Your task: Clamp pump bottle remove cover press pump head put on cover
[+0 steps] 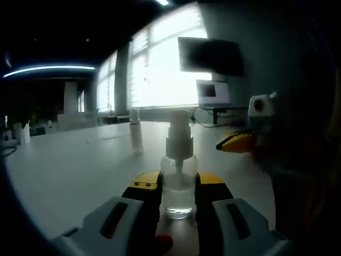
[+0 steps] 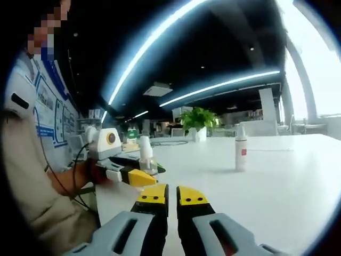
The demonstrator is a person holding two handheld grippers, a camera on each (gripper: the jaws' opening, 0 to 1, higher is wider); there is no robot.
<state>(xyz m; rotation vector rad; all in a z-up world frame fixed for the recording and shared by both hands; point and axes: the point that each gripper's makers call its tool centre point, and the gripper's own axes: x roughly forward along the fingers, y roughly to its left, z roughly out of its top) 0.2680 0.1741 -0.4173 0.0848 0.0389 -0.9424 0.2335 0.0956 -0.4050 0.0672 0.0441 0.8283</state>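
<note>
Liquid, clear, partly fills the pump bottle [image 1: 178, 184], which stands upright on the white counter [image 1: 80, 165] clamped between the jaws of the left hand-held gripper [image 1: 178, 188], its pump head bare. The right hand-held gripper [image 2: 171, 196] holds nothing, jaws nearly together. Farther off stand a second spray bottle [image 2: 241, 147] and a potted plant [image 2: 199, 122].

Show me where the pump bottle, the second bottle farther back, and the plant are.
pump bottle [image 1: 178, 189], left gripper view, clear body
second bottle [image 2: 241, 152], right gripper view, white body
plant [image 2: 197, 118], right gripper view, green leaves
</note>
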